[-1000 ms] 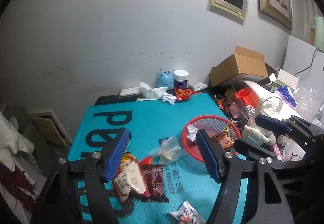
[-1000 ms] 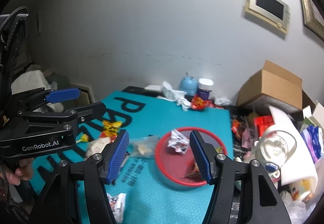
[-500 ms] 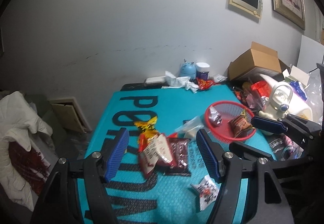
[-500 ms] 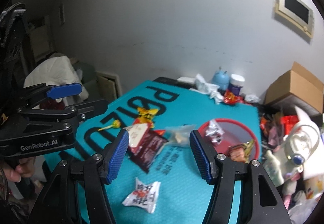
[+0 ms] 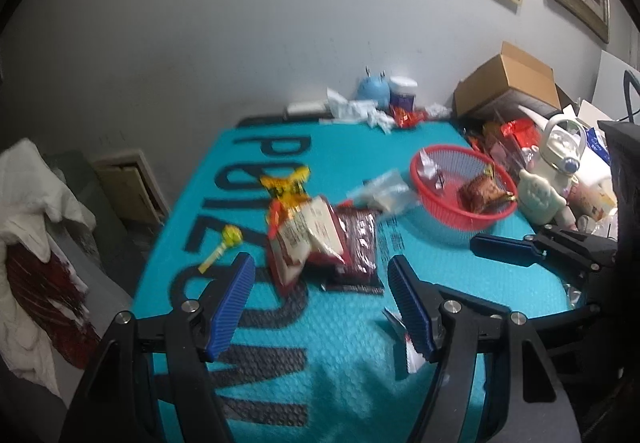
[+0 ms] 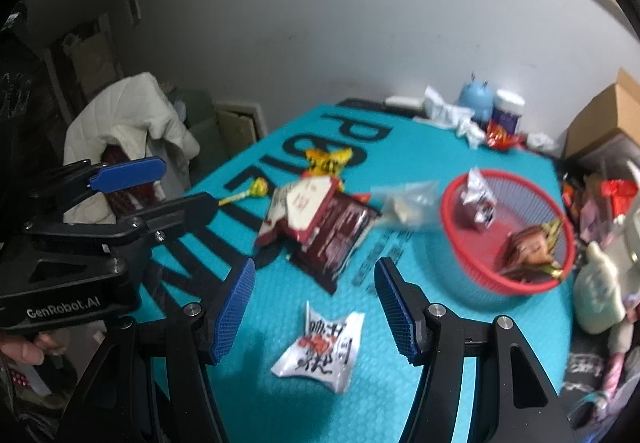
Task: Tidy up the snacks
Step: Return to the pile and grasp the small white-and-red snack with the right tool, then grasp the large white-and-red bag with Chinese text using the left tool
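1. The white snack packet [image 6: 320, 351] lies on the teal mat [image 6: 400, 403], low in the right wrist view, directly between and just beyond the right gripper [image 6: 316, 307], whose blue pads stand apart and hold nothing.
2. Its long axis seems to run lower left to upper right, though blur makes this uncertain.
3. The right gripper is the nearer one and tilts down toward the packet.
4. The left gripper [image 5: 322, 303], jaws also apart and empty, points at the dark red packets [image 5: 332, 239].
5. The red basket [image 6: 560, 267] sits to the right, already holding two snacks.
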Demonstrator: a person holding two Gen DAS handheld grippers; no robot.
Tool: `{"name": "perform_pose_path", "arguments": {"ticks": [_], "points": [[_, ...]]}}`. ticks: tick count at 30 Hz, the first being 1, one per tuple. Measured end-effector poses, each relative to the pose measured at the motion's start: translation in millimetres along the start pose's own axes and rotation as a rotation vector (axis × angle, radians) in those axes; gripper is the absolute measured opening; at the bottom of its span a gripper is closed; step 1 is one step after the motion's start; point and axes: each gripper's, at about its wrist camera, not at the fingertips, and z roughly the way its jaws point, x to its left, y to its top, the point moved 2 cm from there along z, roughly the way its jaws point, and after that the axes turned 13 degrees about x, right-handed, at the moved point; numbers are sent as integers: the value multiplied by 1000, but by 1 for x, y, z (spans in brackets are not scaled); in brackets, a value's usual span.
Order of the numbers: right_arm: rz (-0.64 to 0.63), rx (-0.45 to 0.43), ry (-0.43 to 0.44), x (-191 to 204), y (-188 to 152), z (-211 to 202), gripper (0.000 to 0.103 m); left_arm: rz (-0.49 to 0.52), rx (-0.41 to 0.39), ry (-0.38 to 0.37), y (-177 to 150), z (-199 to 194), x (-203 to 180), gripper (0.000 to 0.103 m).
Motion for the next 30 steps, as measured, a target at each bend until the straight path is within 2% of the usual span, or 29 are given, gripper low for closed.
{"name": "perform_pose_path", "arguments": {"ticks": [8,11,23,24,29,30], "points": [[22,88,25,-9,-12,32,63,-45,69,-26,-14,36,4,68],[37,123,38,-13,-15,43,69,-64,91,-47,-17,48,9,68],[82,290,75,-19,-28,88,72,-129,124,-83,-14,79,30,68],[80,300,78,-19,-29,90,70,-134,124,-88,-12,80,31,68],[47,267,74,-18,-24,83,31,-136,121,-101,-3,83,33,68],[46,264,73,-20,-23,83,31,-136,120,-105,-1,83,33,68]]}}
